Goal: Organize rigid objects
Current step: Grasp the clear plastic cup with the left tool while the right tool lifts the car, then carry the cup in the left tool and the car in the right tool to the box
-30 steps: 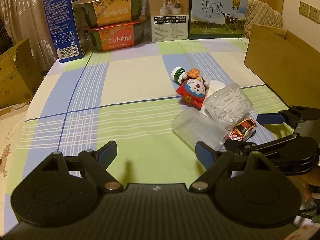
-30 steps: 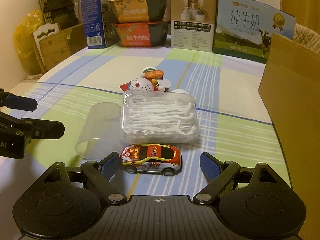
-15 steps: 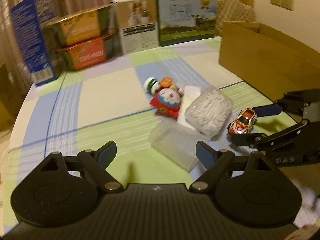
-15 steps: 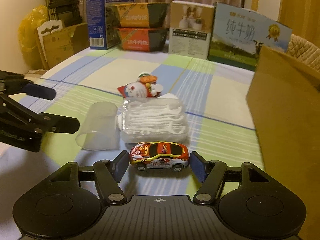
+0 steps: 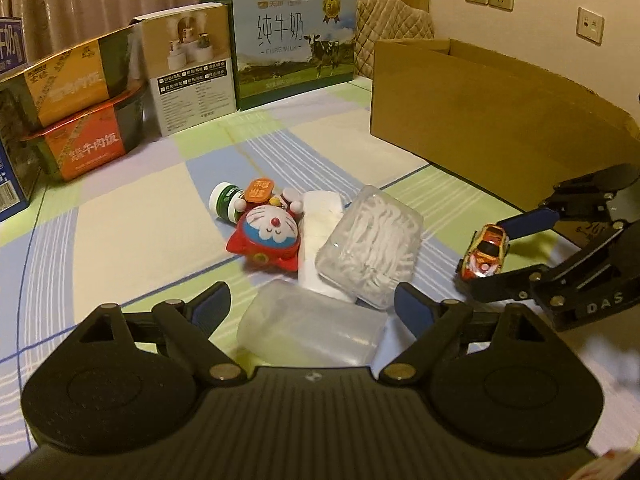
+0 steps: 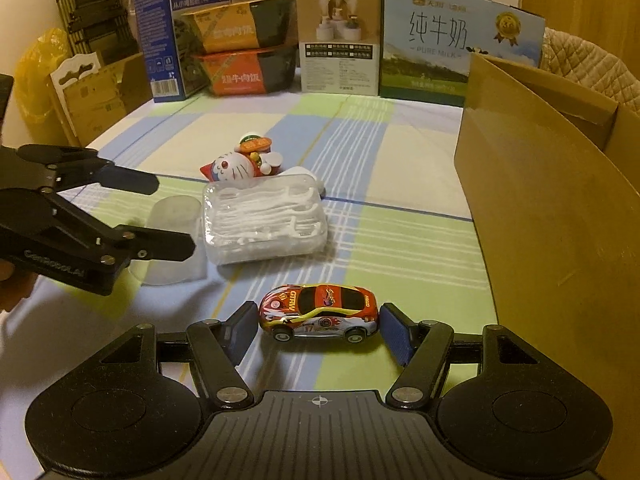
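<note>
Between the right gripper's (image 6: 318,330) fingers (image 6: 394,338), toy car (image 6: 318,312) clamped

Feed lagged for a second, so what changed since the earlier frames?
The right gripper closed on the toy car and raised it off the tablecloth. The left gripper, jaws opening slightly, moved in over the clear cup. Floss-pick box and Doraemon toy stayed put.
</note>
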### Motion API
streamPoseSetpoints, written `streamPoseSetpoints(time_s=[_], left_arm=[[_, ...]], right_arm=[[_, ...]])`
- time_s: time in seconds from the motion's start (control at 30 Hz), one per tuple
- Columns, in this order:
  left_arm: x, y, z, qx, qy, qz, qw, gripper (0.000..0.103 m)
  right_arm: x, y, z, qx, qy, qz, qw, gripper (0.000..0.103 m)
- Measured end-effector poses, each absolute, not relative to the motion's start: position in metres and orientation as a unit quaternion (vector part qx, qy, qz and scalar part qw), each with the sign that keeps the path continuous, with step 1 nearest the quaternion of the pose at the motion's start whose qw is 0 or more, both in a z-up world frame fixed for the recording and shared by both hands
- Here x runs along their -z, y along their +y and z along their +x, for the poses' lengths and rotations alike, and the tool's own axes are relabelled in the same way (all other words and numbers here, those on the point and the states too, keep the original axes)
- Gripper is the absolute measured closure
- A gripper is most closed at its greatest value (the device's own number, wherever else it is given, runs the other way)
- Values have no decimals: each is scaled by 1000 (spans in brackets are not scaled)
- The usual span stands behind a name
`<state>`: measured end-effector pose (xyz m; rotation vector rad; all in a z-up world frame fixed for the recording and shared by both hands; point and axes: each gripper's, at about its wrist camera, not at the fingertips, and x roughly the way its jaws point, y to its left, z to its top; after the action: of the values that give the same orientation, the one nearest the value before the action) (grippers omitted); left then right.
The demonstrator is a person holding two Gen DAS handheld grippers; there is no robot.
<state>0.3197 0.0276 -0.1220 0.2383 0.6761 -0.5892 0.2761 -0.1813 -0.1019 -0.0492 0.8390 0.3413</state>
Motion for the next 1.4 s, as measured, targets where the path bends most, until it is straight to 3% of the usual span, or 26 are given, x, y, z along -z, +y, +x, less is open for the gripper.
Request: streamPoseSetpoints(time_s=[0.53,0.67,1.4], left_arm=[[122,23,291,275,389,78,876,21],[127,17,294,247,398,84,880,35],[100,23,258,144,395,33,907,35]], right_arm=[[99,-185,273,-163,405,-15,900,40],[97,-189,273,-157,405,-10,901,40],[85,-186,267,-163,381,-4,910,40]])
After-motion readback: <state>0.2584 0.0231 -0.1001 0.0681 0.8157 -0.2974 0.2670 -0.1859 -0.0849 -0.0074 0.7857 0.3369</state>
